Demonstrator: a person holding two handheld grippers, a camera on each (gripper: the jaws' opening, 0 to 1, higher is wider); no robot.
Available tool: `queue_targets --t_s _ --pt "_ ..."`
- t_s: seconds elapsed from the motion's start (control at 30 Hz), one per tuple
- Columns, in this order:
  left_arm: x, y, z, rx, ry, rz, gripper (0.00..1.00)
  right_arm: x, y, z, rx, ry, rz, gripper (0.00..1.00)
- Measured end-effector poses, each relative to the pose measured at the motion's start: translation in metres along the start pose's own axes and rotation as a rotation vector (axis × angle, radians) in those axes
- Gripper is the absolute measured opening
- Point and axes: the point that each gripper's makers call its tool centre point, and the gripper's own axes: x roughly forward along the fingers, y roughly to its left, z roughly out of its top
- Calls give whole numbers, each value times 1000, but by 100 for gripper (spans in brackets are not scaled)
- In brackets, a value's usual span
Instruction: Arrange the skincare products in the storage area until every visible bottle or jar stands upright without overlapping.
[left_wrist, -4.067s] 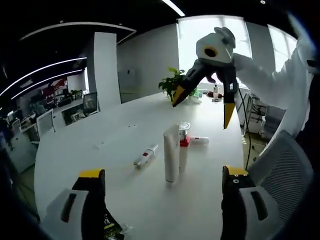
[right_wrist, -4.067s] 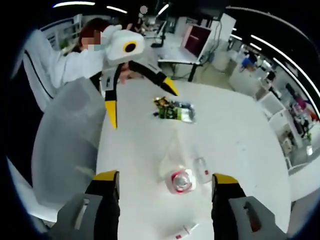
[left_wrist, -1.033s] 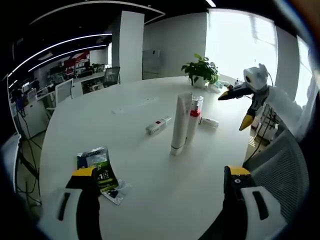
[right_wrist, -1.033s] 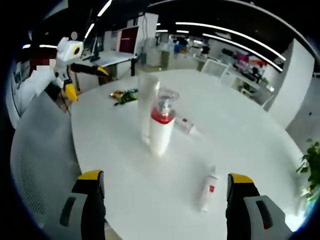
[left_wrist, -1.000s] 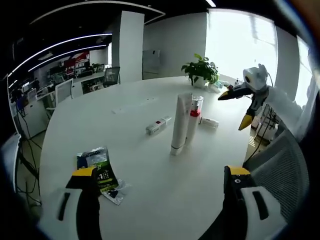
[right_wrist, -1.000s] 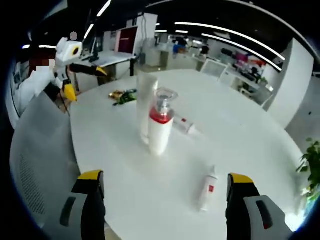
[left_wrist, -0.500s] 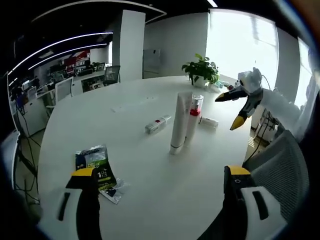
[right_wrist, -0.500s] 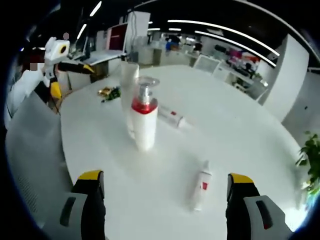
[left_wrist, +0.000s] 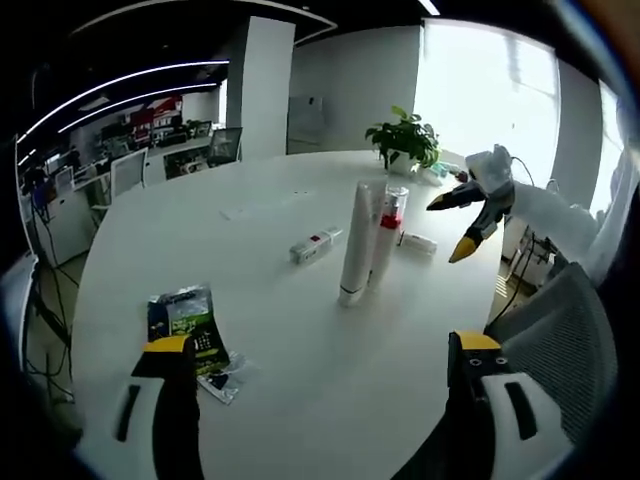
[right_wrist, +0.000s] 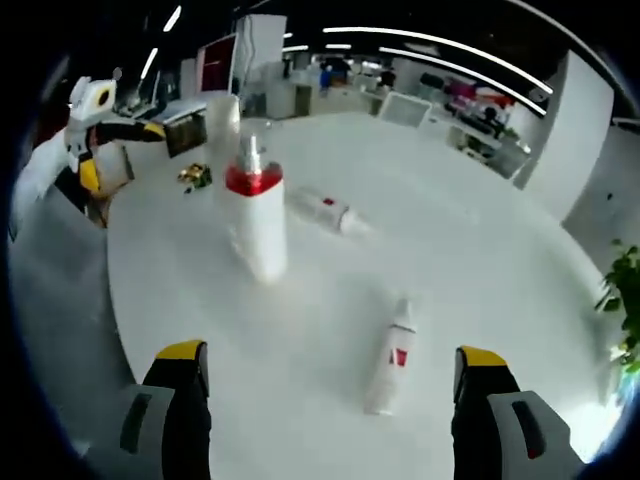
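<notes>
A tall white tube (left_wrist: 353, 243) and a white pump bottle with a red band (left_wrist: 388, 235) stand upright side by side mid-table. A white bottle with a red label (left_wrist: 315, 243) lies flat to their left. A smaller one (left_wrist: 418, 242) lies to their right. My left gripper (left_wrist: 320, 345) is open, well short of them. My right gripper (left_wrist: 447, 228) hovers open by the small bottle. In the right gripper view, the small bottle (right_wrist: 390, 355) lies just ahead between the jaws of my open right gripper (right_wrist: 330, 352). The pump bottle (right_wrist: 257, 220), tube (right_wrist: 222, 125) and other lying bottle (right_wrist: 325, 212) sit beyond.
A green and black packet (left_wrist: 185, 320) lies on the round white table (left_wrist: 250, 400) near my left jaw. A potted plant (left_wrist: 405, 140) stands at the far edge. A grey mesh chair (left_wrist: 560, 340) is at the right. My left gripper (right_wrist: 120, 155) shows at the far left.
My right gripper has come lower and closer to the table beside the small lying bottle, which now sits nearer between its jaws. The left gripper has barely moved. The products have not moved.
</notes>
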Motion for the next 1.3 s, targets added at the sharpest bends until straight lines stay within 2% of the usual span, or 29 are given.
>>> queue_targets --t_s 0.47,0.67,1.0,1.07,1.23,1.3 --pt "3 -4 -2 -12 6 -11 99 21 -20 -24 39 72 -16 99" --pt "3 -5 -2 -19 4 -10 99 26 -26 -31 81 103 -15 85" --pt "3 -6 -2 -22 -4 -9 99 37 -30 -43 121 168 10 55" --pt "2 -6 -2 -24 -7 -13 99 40 -31 -44 119 172 17 57" --pt "2 -8 -3 -28 -7 -14 99 43 -33 -48 140 196 27 50" --pt "3 -8 -3 -28 -8 -15 99 45 -33 -50 148 206 36 51"
